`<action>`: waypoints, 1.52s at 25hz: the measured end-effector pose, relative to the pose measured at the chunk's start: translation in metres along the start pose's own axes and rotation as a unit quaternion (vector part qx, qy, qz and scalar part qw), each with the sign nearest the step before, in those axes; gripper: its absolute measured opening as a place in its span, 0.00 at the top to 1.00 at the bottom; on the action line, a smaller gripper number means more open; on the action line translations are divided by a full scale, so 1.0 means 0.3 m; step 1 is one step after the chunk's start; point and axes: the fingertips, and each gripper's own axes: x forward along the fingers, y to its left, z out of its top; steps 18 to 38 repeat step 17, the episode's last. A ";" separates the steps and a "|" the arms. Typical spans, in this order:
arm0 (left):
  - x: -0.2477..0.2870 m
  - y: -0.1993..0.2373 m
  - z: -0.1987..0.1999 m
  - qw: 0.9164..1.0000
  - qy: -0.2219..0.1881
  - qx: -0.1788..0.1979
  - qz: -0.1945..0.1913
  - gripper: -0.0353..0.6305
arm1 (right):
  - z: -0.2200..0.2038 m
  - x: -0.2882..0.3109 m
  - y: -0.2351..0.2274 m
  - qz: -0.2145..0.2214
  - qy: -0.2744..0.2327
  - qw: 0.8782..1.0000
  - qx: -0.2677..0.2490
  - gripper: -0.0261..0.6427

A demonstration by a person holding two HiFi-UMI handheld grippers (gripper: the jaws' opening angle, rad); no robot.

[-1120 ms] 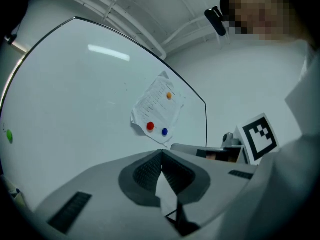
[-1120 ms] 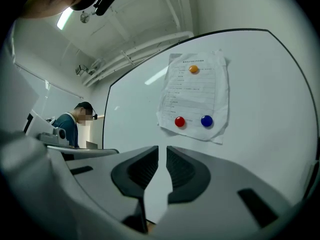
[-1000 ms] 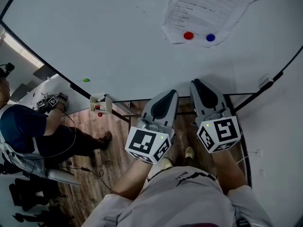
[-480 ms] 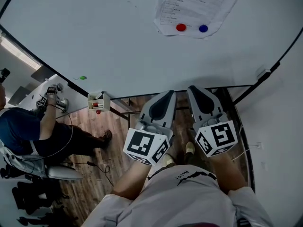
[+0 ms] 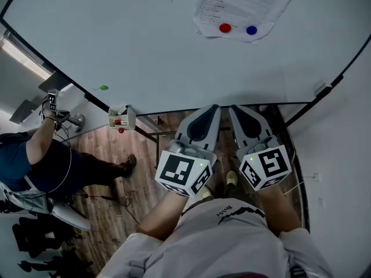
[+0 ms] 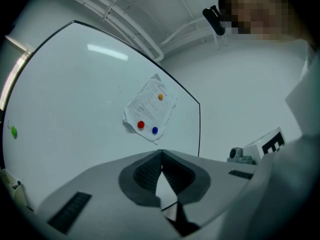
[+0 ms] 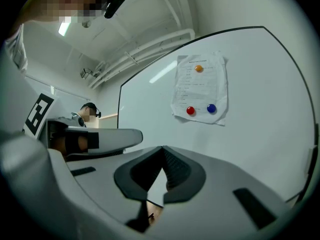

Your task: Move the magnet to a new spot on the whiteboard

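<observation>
Whiteboard (image 5: 145,45) fills my view ahead. Nearest me, the left gripper (image 5: 211,111) and the right gripper (image 5: 236,110) both have their jaws pressed together on nothing, clear of the board. At its lower edge a small box (image 5: 122,119) holds something red; farther up, toward the right edge, a red magnet (image 5: 225,28) and a blue magnet (image 5: 251,30) pin a paper sheet (image 5: 243,2).

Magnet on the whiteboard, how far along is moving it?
Done: nothing visible. The red magnet, blue magnet and orange magnet sit on the paper sheet, the green magnet near the whiteboard's left edge. In hand: nothing; the left gripper and right gripper are shut, empty, low before the board. Left: grip one magnet, set it elsewhere.
</observation>
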 end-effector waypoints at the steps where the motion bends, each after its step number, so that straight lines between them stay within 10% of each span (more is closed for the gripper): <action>1: -0.001 -0.001 0.003 1.000 -0.001 0.000 0.001 0.93 | 0.001 0.000 0.002 0.001 0.000 1.000 0.000 0.94; 38: 0.012 -0.005 0.023 1.000 -0.010 0.002 0.008 0.93 | 0.033 0.013 -0.006 0.011 -0.005 1.000 -0.011 0.94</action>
